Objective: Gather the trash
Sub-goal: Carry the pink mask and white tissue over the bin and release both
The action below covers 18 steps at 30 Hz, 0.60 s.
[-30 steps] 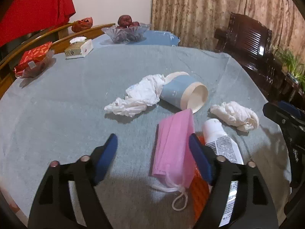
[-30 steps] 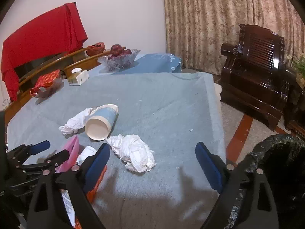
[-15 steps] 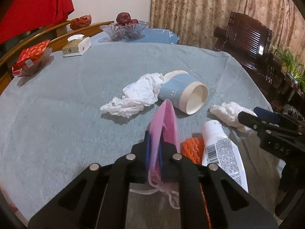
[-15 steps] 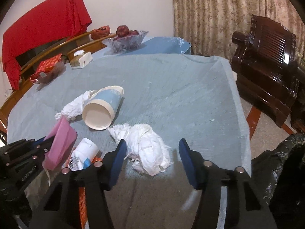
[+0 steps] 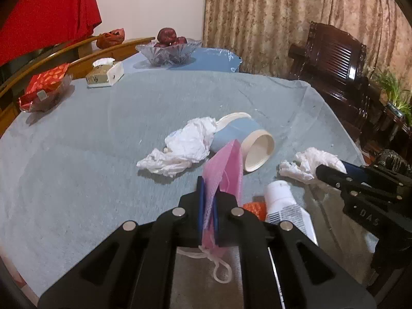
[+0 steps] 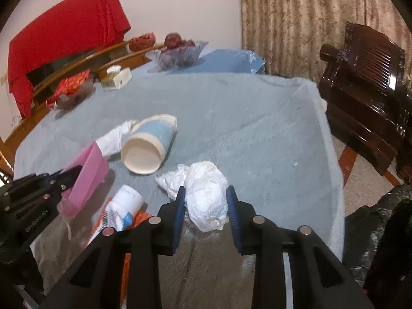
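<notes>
My left gripper (image 5: 209, 193) is shut on a pink face mask (image 5: 226, 164), lifted off the table; it also shows in the right wrist view (image 6: 88, 177). My right gripper (image 6: 206, 193) is shut on a crumpled white tissue wad (image 6: 206, 193), which also shows in the left wrist view (image 5: 311, 163). A blue paper cup (image 5: 244, 139) lies on its side beside another crumpled tissue (image 5: 185, 146). A white tube (image 5: 285, 206) lies on an orange wrapper (image 5: 253, 207).
A black trash bag (image 6: 381, 221) stands off the table's right edge. A glass fruit bowl (image 5: 168, 50), a tissue box (image 5: 104, 73) and a red snack packet (image 5: 45, 87) sit at the far side. A dark wooden armchair (image 6: 365, 82) is on the right.
My left gripper closed on the pink mask and lifted it. My right gripper moved in over the tissue wad and closed its fingers on it.
</notes>
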Each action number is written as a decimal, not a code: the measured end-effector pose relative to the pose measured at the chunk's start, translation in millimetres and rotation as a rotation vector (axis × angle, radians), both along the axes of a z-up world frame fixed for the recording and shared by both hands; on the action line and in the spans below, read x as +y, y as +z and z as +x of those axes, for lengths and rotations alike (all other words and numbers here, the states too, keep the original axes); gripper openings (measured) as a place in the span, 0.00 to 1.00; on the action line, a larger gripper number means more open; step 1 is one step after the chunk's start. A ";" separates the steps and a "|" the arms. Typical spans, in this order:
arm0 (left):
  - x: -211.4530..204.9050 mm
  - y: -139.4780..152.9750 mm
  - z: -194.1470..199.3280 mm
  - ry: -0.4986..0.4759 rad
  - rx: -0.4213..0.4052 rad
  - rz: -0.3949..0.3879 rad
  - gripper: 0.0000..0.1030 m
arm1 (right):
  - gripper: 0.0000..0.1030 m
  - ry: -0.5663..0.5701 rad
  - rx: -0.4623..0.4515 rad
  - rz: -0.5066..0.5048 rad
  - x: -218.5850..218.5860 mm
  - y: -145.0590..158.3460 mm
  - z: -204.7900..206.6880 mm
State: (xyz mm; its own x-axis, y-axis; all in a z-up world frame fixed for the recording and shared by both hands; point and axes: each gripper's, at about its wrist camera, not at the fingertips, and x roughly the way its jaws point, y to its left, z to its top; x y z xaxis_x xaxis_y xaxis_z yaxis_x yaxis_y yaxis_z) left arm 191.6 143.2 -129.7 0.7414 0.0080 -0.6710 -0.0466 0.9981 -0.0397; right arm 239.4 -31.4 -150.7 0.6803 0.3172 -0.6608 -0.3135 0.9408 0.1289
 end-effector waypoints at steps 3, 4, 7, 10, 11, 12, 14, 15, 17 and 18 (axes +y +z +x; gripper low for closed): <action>-2.6 6.5 -1.3 -0.003 -0.014 -0.001 0.05 | 0.30 -0.010 -0.019 0.010 -6.2 9.2 -3.7; -4.3 9.8 -1.6 -0.005 -0.020 -0.001 0.05 | 0.30 -0.013 -0.025 0.013 -7.9 11.9 -5.2; -9.7 16.9 -3.3 -0.012 -0.035 0.000 0.05 | 0.30 -0.025 -0.046 0.027 -14.2 22.9 -10.7; -16.6 25.3 -4.7 -0.028 -0.051 -0.003 0.05 | 0.30 -0.030 -0.069 0.039 -19.7 33.8 -15.1; -19.3 29.0 -5.4 -0.034 -0.057 -0.004 0.05 | 0.30 -0.031 -0.080 0.043 -21.5 38.8 -17.5; -21.2 31.8 -6.2 -0.038 -0.062 -0.005 0.05 | 0.30 -0.031 -0.090 0.045 -23.1 42.9 -19.5; -27.3 38.8 -7.9 -0.049 -0.076 -0.010 0.05 | 0.30 -0.036 -0.109 0.049 -25.5 51.2 -23.2; -29.9 41.1 -9.1 -0.053 -0.081 -0.011 0.05 | 0.30 -0.038 -0.114 0.053 -26.7 53.9 -24.3; -35.8 46.0 -11.2 -0.064 -0.093 -0.014 0.05 | 0.30 -0.045 -0.129 0.061 -30.7 60.6 -28.1; -38.7 48.1 -12.0 -0.068 -0.097 -0.016 0.05 | 0.30 -0.048 -0.137 0.064 -32.9 64.5 -30.3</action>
State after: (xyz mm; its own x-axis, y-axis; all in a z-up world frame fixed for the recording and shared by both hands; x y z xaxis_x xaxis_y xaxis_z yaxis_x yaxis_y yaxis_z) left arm 179.6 104.5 -81.6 0.8014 -0.0548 -0.5956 0.0264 0.9981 -0.0564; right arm 209.1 -64.3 -86.2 0.7777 0.3209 -0.5405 -0.2874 0.9463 0.1482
